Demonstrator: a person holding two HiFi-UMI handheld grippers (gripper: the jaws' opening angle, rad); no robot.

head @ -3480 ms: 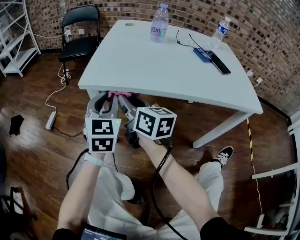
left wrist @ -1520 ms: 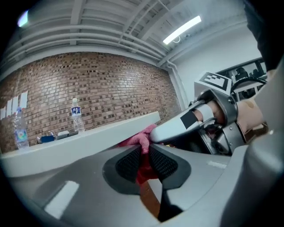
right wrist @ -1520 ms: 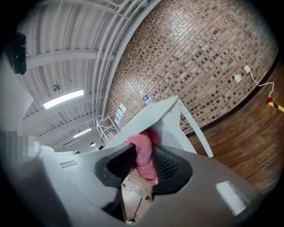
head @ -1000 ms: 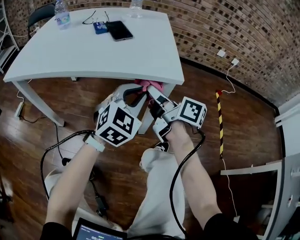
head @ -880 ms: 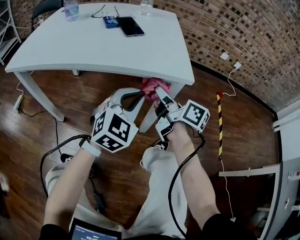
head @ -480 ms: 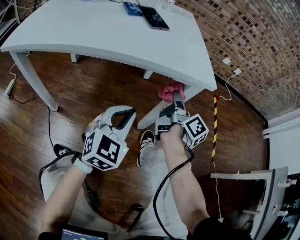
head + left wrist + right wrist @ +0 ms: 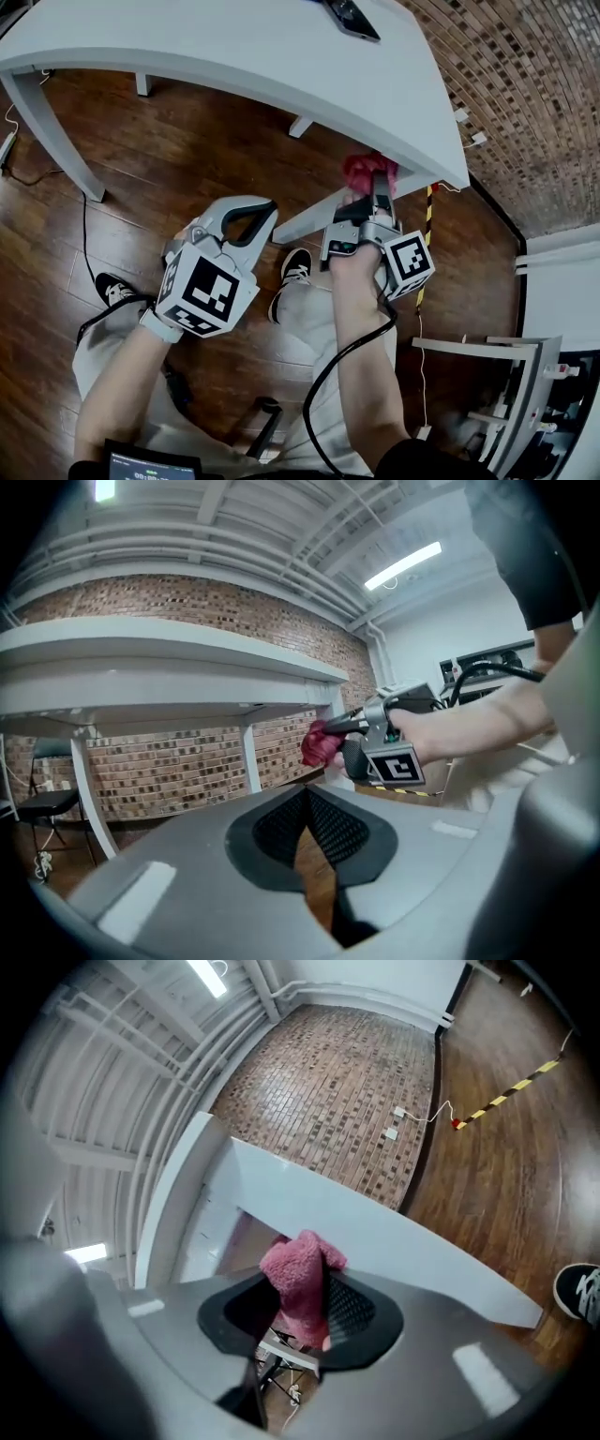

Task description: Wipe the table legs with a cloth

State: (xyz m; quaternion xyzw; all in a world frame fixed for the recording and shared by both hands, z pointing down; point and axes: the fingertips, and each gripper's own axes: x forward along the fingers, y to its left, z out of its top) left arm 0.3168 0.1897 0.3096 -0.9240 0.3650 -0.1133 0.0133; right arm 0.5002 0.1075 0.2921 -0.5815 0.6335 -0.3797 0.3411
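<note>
Clamping a fuzzy pink cloth in the right gripper, tuft bulging above the ribbed black pads. Sits right under the corner of the white table, at the top of the slanted white table leg; touching it or only just beside it, hard to say. Holding the left gripper well apart, lower and to the left, tips met after just closing on nothing, with only plank floor showing through the slot behind them.

Crowded underneath by pale trousers and a black-and-white shoe near the foot of that leg. Backed by a rough brick wall. Marked on the glossy dark wood with a strip of yellow-and-black striped tape. Topped, on the smooth tabletop, with a flat dark phone.

Printed with black-and-white square markers on both gripper cubes. Showing digits on a small screen at the lower edge, too small to read.
</note>
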